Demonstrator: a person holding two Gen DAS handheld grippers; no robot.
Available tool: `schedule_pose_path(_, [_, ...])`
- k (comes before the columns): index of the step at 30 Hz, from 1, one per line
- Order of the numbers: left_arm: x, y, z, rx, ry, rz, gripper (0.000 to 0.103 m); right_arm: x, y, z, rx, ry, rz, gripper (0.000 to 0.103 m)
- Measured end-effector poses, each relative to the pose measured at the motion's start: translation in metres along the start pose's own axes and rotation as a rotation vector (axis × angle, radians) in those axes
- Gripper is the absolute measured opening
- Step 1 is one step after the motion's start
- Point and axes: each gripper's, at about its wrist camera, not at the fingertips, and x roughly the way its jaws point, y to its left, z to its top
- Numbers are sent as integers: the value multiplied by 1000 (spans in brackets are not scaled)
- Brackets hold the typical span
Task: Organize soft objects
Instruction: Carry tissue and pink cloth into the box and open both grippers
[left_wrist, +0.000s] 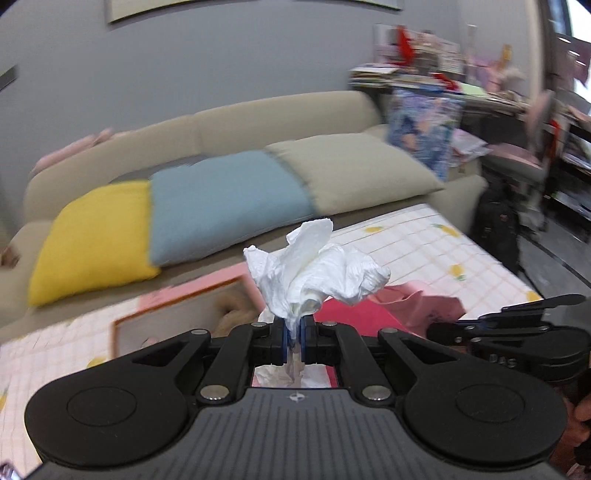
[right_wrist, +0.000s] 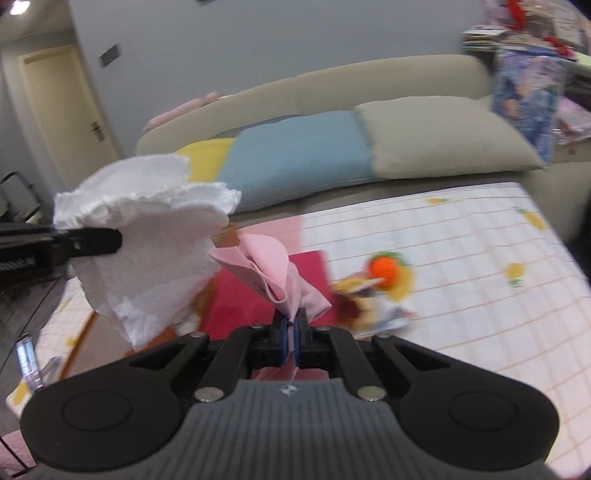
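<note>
The left tool (left_wrist: 294, 334) is clenched on a crumpled white tissue (left_wrist: 317, 269), which stands up out of the pinch like a small bouquet; the right tool (right_wrist: 291, 332) is clamped on a pink cloth (right_wrist: 273, 277), whose loose end flops up and to the left of its jaws. Both soft things are held off the tabletop (right_wrist: 461, 258), which is covered with a checked, lemon-printed sheet; neither seems to rest on anything.

From the right wrist view the tissue (right_wrist: 155, 236) sits up and to the left of the cloth, near it and perhaps just brushing its folded edge, though blur makes contact hard to call; from the left wrist view the cloth (left_wrist: 417, 302) lies to the right of the tissue and a little beyond it, with the right tool (left_wrist: 517, 332) alongside. So the two tools are side by side, close together, each with its own load.

Under them lies a red sheet (right_wrist: 266, 295), and to the left a pink box (left_wrist: 177, 310) with something furry inside; a toy with an orange ball (right_wrist: 384, 269) lies to the right on the tabletop. I judge the box to be the likely place for the soft things, and the left tool is nearer to it; the tissue would go forward and left, the cloth across behind it. A sofa (left_wrist: 258, 122) with cushions stands behind.
</note>
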Motion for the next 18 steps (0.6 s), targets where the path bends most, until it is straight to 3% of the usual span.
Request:
schedule_pose_path(8, [-3,47,-35,-133,91,98,6,26,64,7,-61,84,117,1])
schedule_pose_path(14, [0,64,-62,-175,205,90,6,60,97,1,-68,267,187,1])
schedule_pose_path(18, [12,69,-80,-171,290,104,6,82,107,-6,-69,374,174,1])
